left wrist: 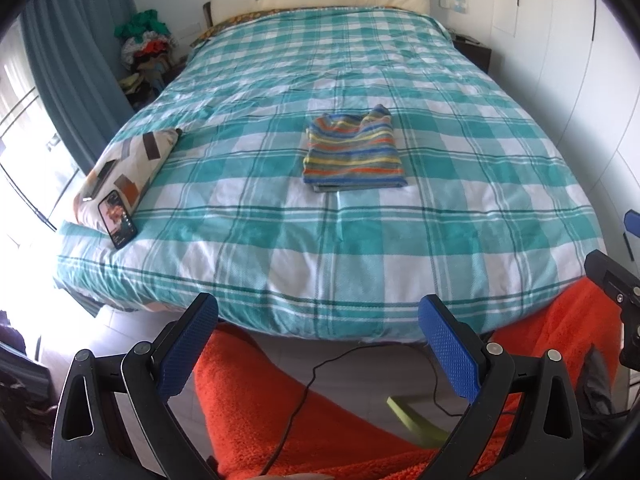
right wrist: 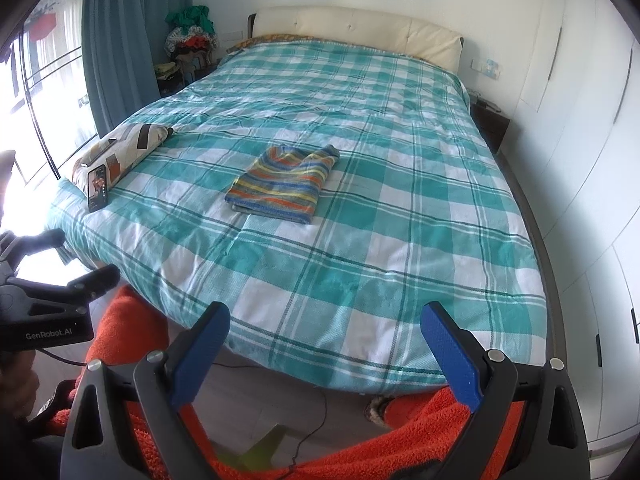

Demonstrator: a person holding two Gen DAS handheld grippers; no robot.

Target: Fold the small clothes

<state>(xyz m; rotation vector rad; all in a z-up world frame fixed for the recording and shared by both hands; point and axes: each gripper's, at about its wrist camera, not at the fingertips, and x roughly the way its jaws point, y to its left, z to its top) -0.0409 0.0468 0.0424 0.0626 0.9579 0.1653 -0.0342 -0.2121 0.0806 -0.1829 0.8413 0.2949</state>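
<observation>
A small striped garment [left wrist: 353,151], in blue, orange, yellow and green, lies folded into a neat rectangle on the middle of the bed; it also shows in the right wrist view [right wrist: 282,185]. My left gripper [left wrist: 318,312] is open and empty, held off the foot of the bed, well short of the garment. My right gripper [right wrist: 325,318] is open and empty too, also back from the bed's foot edge. The left gripper's body [right wrist: 48,304] shows at the left of the right wrist view.
The bed has a teal and white checked cover [left wrist: 360,248]. A patterned pillow [left wrist: 128,168] with a phone [left wrist: 117,218] leaning on it sits at the bed's left edge. Orange fleece [left wrist: 280,412] and a black cable [left wrist: 320,368] lie below the grippers. A clothes pile [left wrist: 146,46] stands by the curtain. White wardrobes [right wrist: 592,160] line the right.
</observation>
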